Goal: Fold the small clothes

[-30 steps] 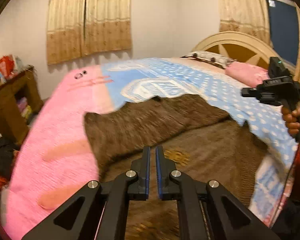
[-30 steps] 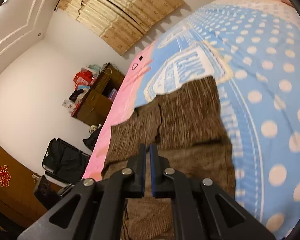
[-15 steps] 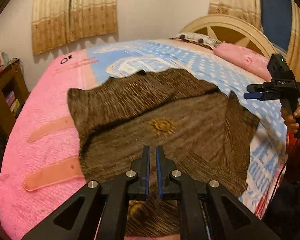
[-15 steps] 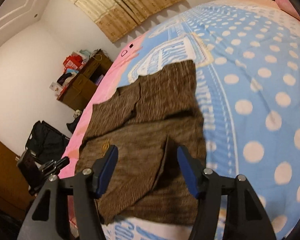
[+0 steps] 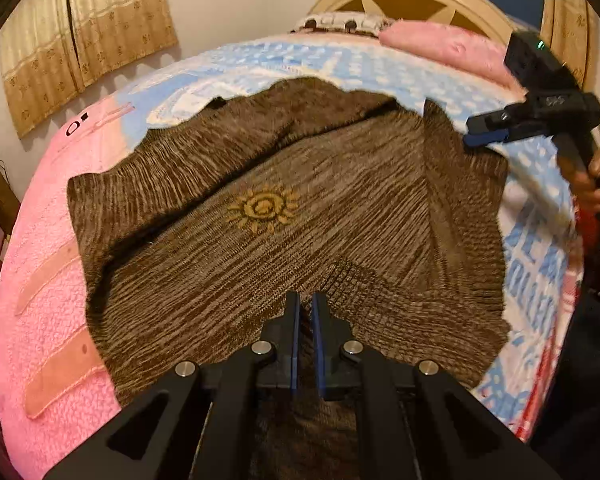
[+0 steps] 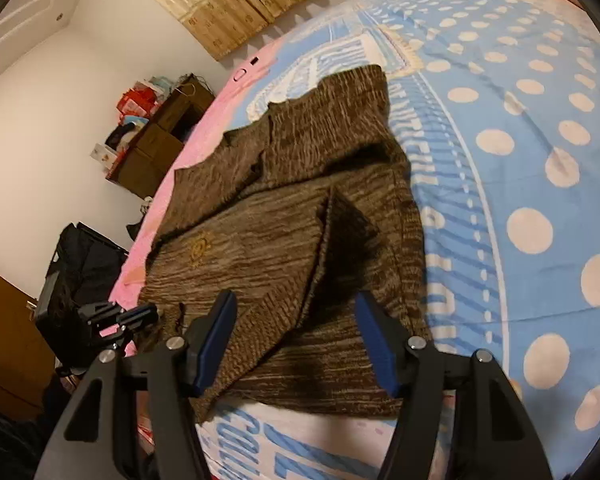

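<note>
brown knitted garment with a yellow sun emblem [image 5: 300, 208] on bed [image 6: 540, 120]; left hand-held gripper [image 5: 305, 312] pinches its hem, right hand-held gripper [image 6: 296, 340] agape, having just released.

Left tool [image 5: 305, 312], right tool [image 6: 296, 328]: black frames, blue finger pads, silver screws.

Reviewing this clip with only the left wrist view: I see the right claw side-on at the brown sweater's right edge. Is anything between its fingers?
Observer: In the right wrist view the right claw is open, and its jaws have just been opening. A raised fold of the brown sweater lies between them, but the pads are not pressing on it.
Operator: And how does my left claw look from outside?
Observer: In that view the left claw looks shut. Its tips are at the sweater's near left corner, over the pink edge of the bed.
</note>
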`<state>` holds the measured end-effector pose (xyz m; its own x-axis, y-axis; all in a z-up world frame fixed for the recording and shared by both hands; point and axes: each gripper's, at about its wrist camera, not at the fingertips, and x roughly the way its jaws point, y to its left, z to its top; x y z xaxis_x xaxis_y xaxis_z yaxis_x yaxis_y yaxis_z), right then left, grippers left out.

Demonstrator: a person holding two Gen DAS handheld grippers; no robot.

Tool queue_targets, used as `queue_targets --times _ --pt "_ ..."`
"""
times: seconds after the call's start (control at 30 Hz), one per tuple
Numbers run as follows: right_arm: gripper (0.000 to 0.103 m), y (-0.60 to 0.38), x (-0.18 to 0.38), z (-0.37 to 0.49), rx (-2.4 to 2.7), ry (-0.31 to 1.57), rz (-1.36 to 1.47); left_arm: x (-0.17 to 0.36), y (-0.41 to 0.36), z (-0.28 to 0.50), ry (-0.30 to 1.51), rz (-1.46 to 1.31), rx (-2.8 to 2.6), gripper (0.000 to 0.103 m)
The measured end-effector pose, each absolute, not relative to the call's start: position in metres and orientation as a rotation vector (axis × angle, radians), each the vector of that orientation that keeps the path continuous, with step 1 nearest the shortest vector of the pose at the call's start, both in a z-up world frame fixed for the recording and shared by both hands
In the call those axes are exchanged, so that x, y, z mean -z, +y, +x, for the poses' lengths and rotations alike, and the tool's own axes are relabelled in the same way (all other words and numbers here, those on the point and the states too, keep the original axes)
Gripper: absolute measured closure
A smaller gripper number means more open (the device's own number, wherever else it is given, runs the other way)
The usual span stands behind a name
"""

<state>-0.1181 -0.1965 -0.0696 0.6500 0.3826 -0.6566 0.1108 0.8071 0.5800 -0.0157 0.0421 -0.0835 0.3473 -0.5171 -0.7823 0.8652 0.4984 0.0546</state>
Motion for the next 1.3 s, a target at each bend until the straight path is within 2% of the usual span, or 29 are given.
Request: queue_targets --times 0.27,0.3,0.33,0.37,0.43,0.63,0.77,0.87,1.0,1.07,1.17,1.2,1.23,1.27,1.3 --pt "0.04 -0.183 0.077 -0.093 -0.152 0.906 0.583 0.079 0.048 -0.027 0.772 0.483 1.022 0.097" --pt "0.052 -0.18 0.079 -0.089 -0.156 0.912 0.579 0.077 0.05 -0.029 0.765 0.493 1.031 0.097" --pt "0.077 -0.177 0.081 -0.085 -0.15 0.923 0.562 0.077 0.05 -0.03 0.763 0.511 1.038 0.097" --pt "0.091 -0.175 0.084 -0.082 -0.131 0.942 0.538 0.077 0.049 -0.031 0.763 0.523 1.043 0.097" --pt "0.095 -0.177 0.088 -0.081 -0.121 0.946 0.555 0.078 0.045 -0.032 0.764 0.553 1.057 0.097" --pt "0.096 -0.192 0.078 -0.113 -0.106 0.861 0.599 0.069 0.039 -0.031 0.715 0.551 1.157 0.097" --pt "0.095 -0.199 0.088 -0.125 -0.078 0.897 0.608 0.09 0.025 -0.021 0.761 0.637 1.157 0.095" --pt "0.093 -0.204 0.093 -0.127 -0.087 0.884 0.664 0.092 0.031 -0.019 0.722 0.581 1.178 0.081" --pt "0.09 -0.201 0.081 -0.129 -0.116 0.832 0.661 0.087 0.04 -0.019 0.726 0.541 1.12 0.076" --pt "0.082 -0.195 0.074 -0.128 -0.158 0.821 0.65 0.086 0.046 -0.021 0.724 0.533 1.053 0.072" --pt "0.055 -0.173 0.057 -0.127 -0.278 0.779 0.624 0.078 0.066 -0.03 0.701 0.481 0.965 0.066" --pt "0.04 -0.161 0.049 -0.125 -0.315 0.756 0.591 0.075 0.075 -0.034 0.69 0.454 0.949 0.062" --pt "0.032 -0.15 0.044 -0.122 -0.346 0.738 0.564 0.073 0.081 -0.036 0.684 0.442 0.938 0.058" --pt "0.032 -0.133 0.04 -0.113 -0.395 0.73 0.535 0.07 0.087 -0.041 0.67 0.44 0.918 0.051" --pt "0.036 -0.118 0.041 -0.102 -0.432 0.746 0.519 0.068 0.09 -0.041 0.656 0.446 0.906 0.049"
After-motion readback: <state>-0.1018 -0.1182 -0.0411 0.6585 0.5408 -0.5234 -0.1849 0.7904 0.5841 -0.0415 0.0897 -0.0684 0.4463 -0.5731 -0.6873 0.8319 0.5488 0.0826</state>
